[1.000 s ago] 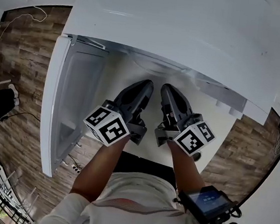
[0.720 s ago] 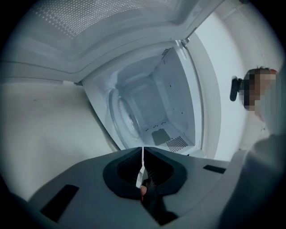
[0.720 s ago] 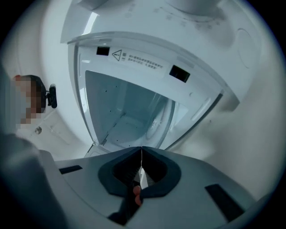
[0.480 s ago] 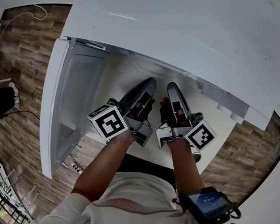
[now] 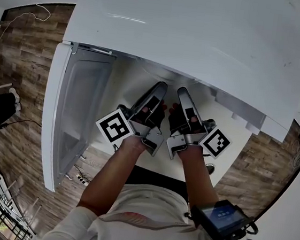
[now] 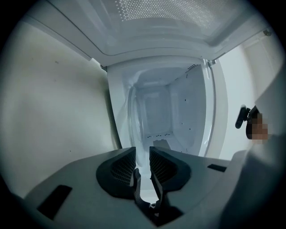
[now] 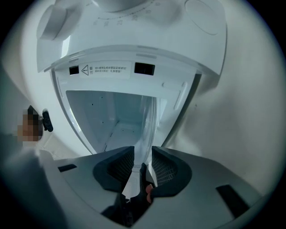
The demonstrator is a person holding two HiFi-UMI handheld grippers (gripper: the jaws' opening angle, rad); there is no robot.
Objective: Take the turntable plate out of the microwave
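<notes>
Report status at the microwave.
Left gripper, right gripper: jaws just opened, nothing clamped. Clear glass turntable plate inside white microwave, rim at both gaps. Door open.

Microwave point(image 5: 203, 31) cavity — hidden under its white top, head view

Brown wood-plank floor point(image 5: 28, 81), a thin white cable point(image 5: 23, 17) lying across it.

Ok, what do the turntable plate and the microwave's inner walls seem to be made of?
Turntable plate: probably clear glass; the walls show through it and its rim glints.
Inner walls: smooth white coated metal, it seems, glossy, with small holes; plastic is possible.
</notes>
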